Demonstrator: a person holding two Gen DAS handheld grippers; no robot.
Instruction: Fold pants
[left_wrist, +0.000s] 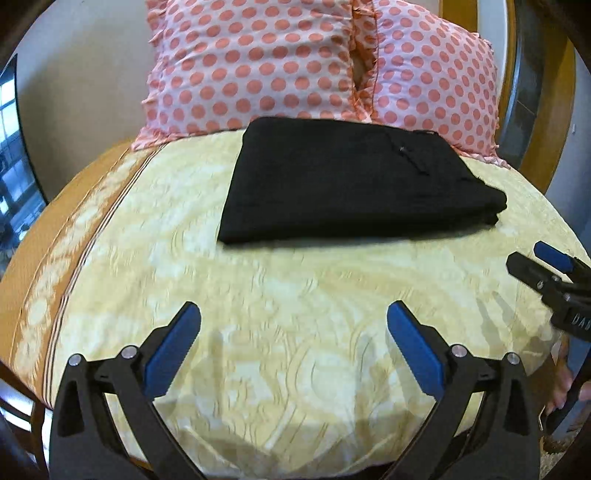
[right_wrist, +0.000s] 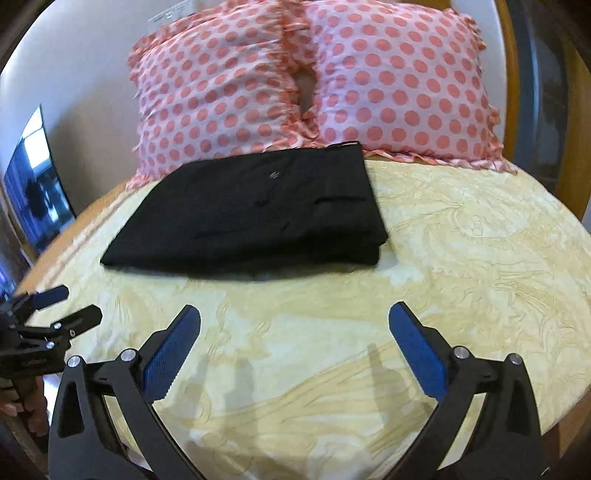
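The pants (left_wrist: 354, 181) lie folded into a flat black stack of layers on the bed (left_wrist: 295, 295), toward its far end, their far edge touching the foot of the two pillows (left_wrist: 258, 62). In the right wrist view the pants (right_wrist: 251, 210) sit left of centre, with a small pale fleck on the top layer and the layered edges showing along the near right corner. The bed (right_wrist: 461, 258) has a pale yellow patterned cover; an orange band with stripes runs down its left side in the left wrist view. The pillows (right_wrist: 399, 81) are pink with coral dots and frilled edges, standing side by side against the wall.

The left tool (left_wrist: 293, 314) hovers over the near part of the cover, its blue-padded fingers spread wide with nothing between them, well apart from the pants. The right tool (right_wrist: 294, 314) is likewise spread wide and empty above the cover. Each tool shows at the edge of the other's view: the right tool (left_wrist: 532, 260) at the right, the left tool (right_wrist: 74, 306) at the left, both short of the pants.
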